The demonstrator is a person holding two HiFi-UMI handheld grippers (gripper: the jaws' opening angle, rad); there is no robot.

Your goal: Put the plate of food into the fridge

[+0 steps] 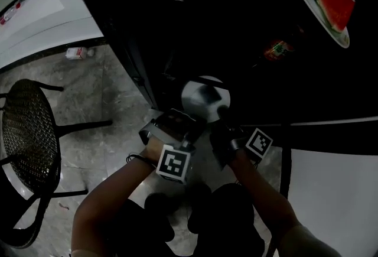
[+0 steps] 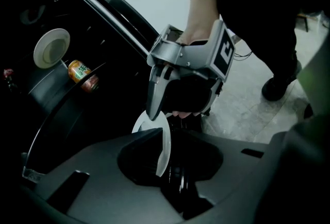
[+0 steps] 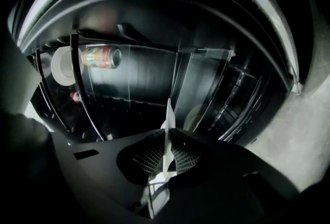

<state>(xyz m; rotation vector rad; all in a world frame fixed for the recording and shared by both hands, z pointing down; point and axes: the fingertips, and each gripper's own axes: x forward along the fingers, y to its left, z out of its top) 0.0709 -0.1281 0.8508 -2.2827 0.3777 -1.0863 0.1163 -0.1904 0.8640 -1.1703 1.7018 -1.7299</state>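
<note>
An empty white plate (image 1: 204, 96) stands nearly on edge in front of the open, dark fridge (image 1: 195, 25). My left gripper (image 1: 188, 124) is shut on its near rim. My right gripper (image 1: 227, 123) is shut on the rim beside it. In the left gripper view the plate (image 2: 165, 143) runs edge-on between my jaws, and the right gripper (image 2: 154, 113) pinches its far edge. In the right gripper view the plate (image 3: 167, 125) sits between the ribbed pads. A plate with a watermelon slice (image 1: 328, 7) rests on a fridge shelf beside a drink can (image 1: 277, 49).
The can (image 3: 100, 56) and the underside of the food plate (image 3: 63, 66) show through the glass shelf. A black mesh chair (image 1: 29, 132) stands at the left on the stone floor, with a small bottle (image 1: 77, 53) near the wall. A white door panel (image 1: 331, 191) is at lower right.
</note>
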